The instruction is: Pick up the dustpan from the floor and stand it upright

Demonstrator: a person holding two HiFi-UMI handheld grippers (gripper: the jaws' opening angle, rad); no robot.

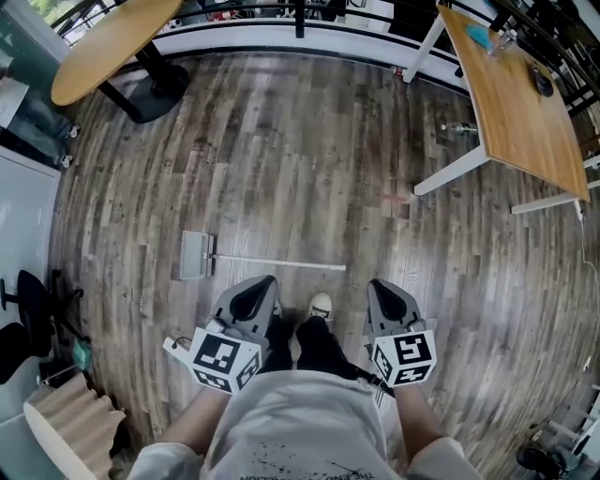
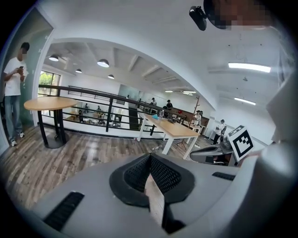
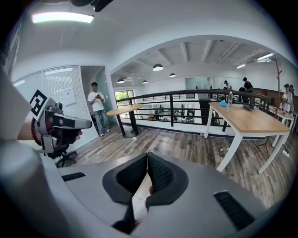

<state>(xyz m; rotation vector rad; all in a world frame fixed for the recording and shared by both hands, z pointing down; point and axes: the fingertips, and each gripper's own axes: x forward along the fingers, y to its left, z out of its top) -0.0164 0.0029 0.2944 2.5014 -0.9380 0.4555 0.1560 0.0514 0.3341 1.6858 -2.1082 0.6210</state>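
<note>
A grey dustpan lies flat on the wooden floor, its long thin handle stretching to the right. It shows only in the head view. My left gripper hovers just below the handle, right of the pan, apart from it. My right gripper hangs past the handle's right end, also apart. In the left gripper view the left gripper has its pads together with nothing between them. The right gripper is likewise shut and empty in its own view. Neither gripper view shows the dustpan.
A round wooden table stands at the far left and a rectangular one at the far right, before a black railing. An office chair is at the left edge. My shoe sits between the grippers. A person stands by the round table.
</note>
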